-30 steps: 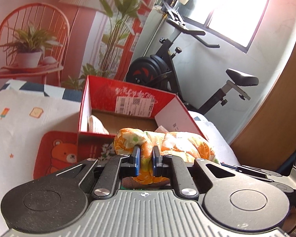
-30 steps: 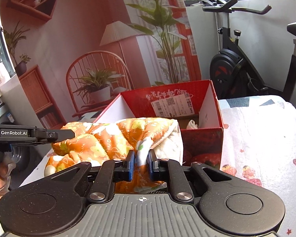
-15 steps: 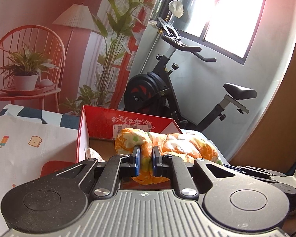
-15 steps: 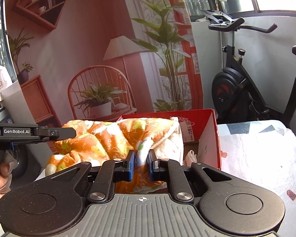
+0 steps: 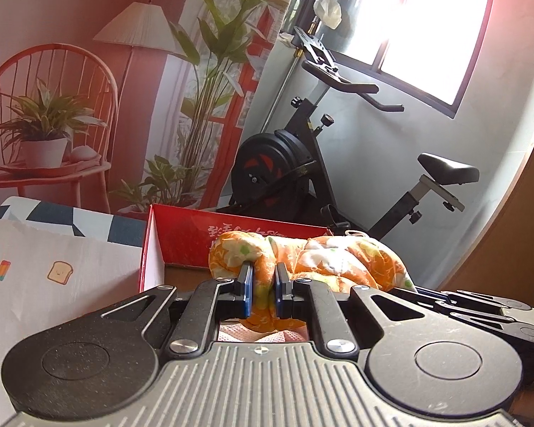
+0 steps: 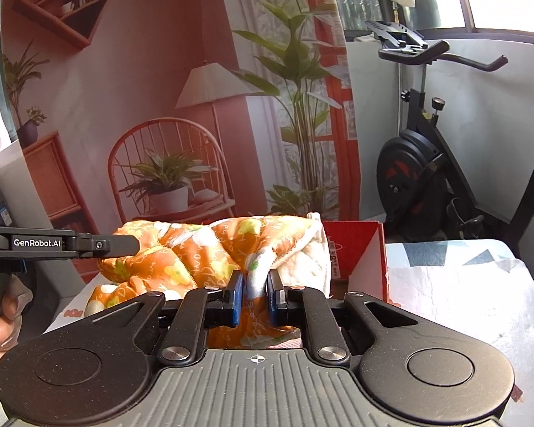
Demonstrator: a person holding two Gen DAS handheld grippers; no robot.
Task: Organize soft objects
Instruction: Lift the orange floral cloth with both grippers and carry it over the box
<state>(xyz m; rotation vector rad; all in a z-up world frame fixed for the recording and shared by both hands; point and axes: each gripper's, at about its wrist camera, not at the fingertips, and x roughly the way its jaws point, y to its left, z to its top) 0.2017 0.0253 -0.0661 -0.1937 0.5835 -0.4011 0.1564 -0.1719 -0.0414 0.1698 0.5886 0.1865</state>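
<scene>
An orange flowered quilt [image 5: 338, 259] is bunched up and held in the air between both grippers. My left gripper [image 5: 263, 284] is shut on one end of it. My right gripper [image 6: 254, 288] is shut on the other end of the quilt [image 6: 195, 252], by its white underside. The open red cardboard box [image 5: 181, 242] stands just behind and below the quilt; in the right wrist view the box [image 6: 356, 252] shows at the quilt's right end. The left gripper [image 6: 71, 243] also shows at the left of the right wrist view.
The table cloth [image 5: 53, 284] is white with small prints, over a blue and white cover [image 6: 462, 284]. An exercise bike [image 5: 302, 163] stands behind the table. A backdrop with a chair, lamp and plants [image 6: 195, 124] hangs behind.
Both grippers have lifted the quilt upward. The box has sunk lower in both views, and its inside is now mostly hidden behind the quilt.
</scene>
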